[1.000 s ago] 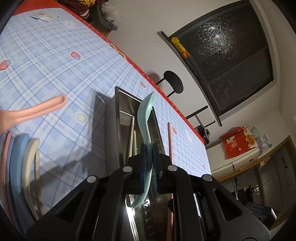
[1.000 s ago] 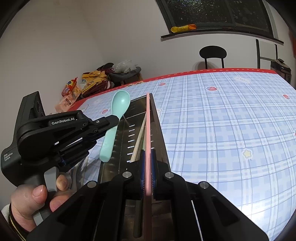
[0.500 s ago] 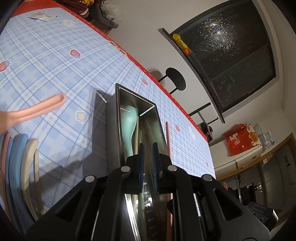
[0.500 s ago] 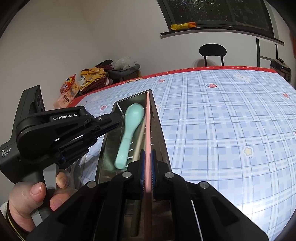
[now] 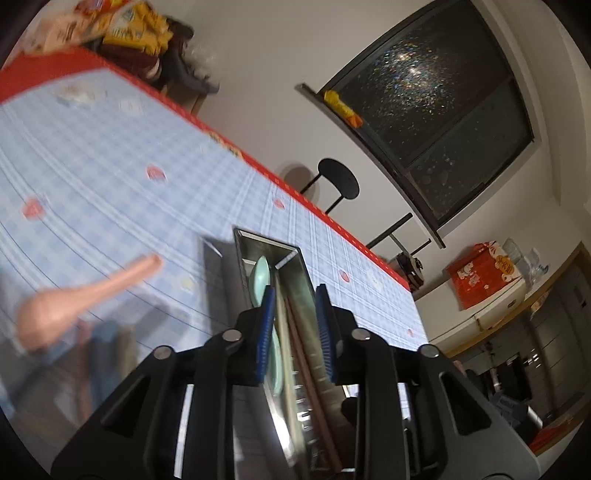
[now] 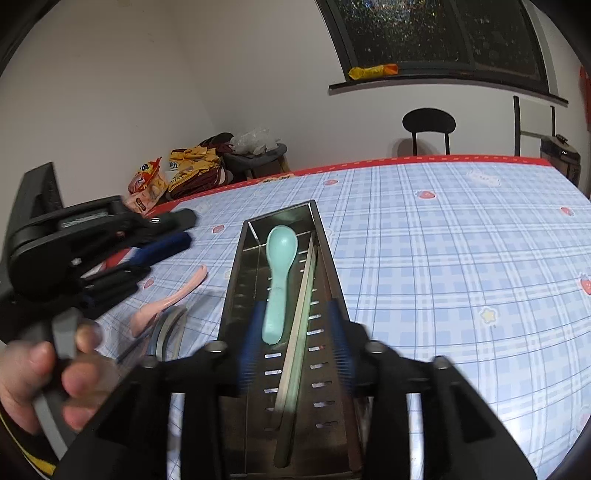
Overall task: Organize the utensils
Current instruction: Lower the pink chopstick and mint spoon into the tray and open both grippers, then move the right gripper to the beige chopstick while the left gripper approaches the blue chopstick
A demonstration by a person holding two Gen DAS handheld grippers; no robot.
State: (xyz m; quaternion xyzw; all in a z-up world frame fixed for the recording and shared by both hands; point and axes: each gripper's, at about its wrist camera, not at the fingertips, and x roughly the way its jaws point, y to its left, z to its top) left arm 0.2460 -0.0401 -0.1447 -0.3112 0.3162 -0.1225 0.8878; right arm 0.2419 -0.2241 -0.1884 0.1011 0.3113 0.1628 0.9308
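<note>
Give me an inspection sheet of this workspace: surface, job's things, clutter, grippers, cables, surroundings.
Surface: table under a blue plaid tablecloth with strawberry prints and a red border.
Job's things: metal utensil tray holds a mint spoon and pale chopsticks; a reddish stick lies along its right wall. A pink spoon and more curved utensils lie on the cloth left of the tray.
Clutter: snack bags beyond the table's far edge.
Grippers: left gripper open, empty, over the tray; right gripper open, empty, over the tray.
Cables: nothing seen.
Surroundings: dark window, black chair, red box on a counter.
</note>
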